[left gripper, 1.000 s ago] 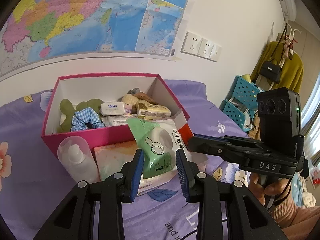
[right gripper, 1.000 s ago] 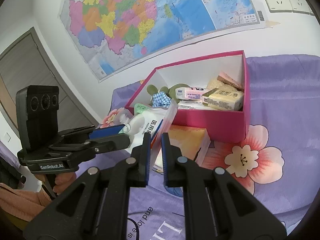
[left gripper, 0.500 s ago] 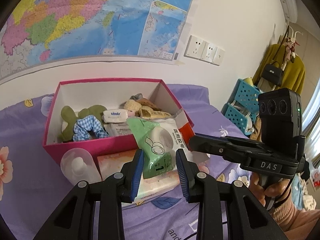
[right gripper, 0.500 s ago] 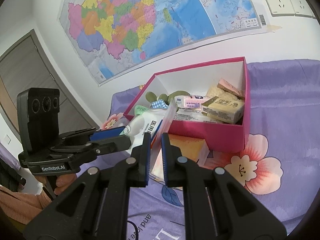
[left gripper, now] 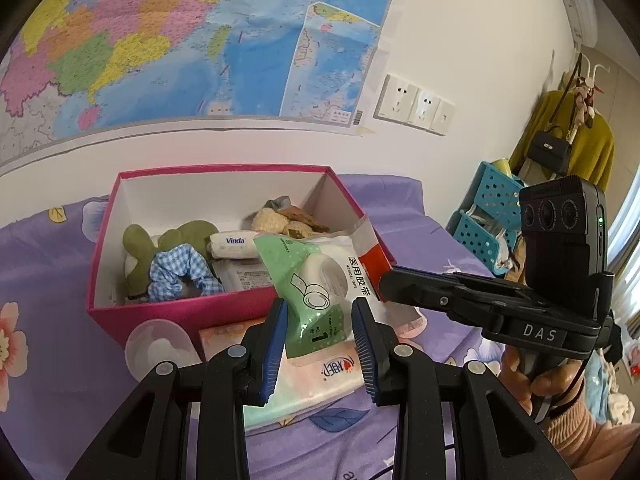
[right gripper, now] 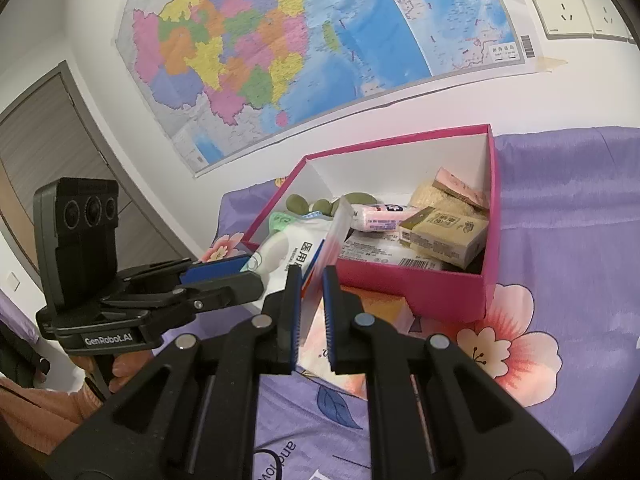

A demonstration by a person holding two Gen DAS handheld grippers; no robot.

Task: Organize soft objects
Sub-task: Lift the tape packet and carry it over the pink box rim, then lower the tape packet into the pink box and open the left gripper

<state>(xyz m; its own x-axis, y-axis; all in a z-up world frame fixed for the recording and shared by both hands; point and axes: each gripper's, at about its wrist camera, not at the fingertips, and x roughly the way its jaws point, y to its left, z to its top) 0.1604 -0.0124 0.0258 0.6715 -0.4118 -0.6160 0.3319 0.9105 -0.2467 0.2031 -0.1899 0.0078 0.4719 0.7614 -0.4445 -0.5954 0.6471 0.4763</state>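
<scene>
Left wrist view. The left tool (left gripper: pixel 320 330) holds the lower green end of a medical tape packet (left gripper: pixel 320 276) between its blue pads. The right tool (left gripper: pixel 394 278) enters from 3 o'clock and grips the packet's red-and-white end. The packet hangs over the near right corner of the pink box (left gripper: pixel 168 312), partly hiding the box contents behind it. Inside the box: a green plush toy (left gripper: pixel 138 248) and a blue checked scrunchie (left gripper: pixel 180 270) at 9 o'clock, a Vinda tissue pack (left gripper: pixel 234 244) in the middle, a beige fuzzy item (left gripper: pixel 272 220) at the far right. In front of the box, under the packet, lies a peach tissue pack (left gripper: pixel 320 376); a clear bottle (left gripper: pixel 160 346) stands at its 9 o'clock, touching the box wall. All rest on a purple floral bedspread (left gripper: pixel 48 360). A map (left gripper: pixel 180 40) and wall sockets (left gripper: pixel 416 104) are at 12 o'clock; a blue basket (left gripper: pixel 492 216) and a yellow garment (left gripper: pixel 568 140) at 2 o'clock.

Right wrist view. The right tool (right gripper: pixel 311 312) is nearly closed on the packet's (right gripper: pixel 280 248) thin edge, seen end-on. The left tool (right gripper: pixel 224 276) reaches in from 9 o'clock, a hand (right gripper: pixel 124 368) below it. This view alone shows a yellow boxed item (right gripper: pixel 444 232) and a pink wrapper (right gripper: pixel 460 188) at the box's (right gripper: pixel 400 284) right side, and a door (right gripper: pixel 52 160) at 9 o'clock. The scrunchie and bottle are hidden here.
</scene>
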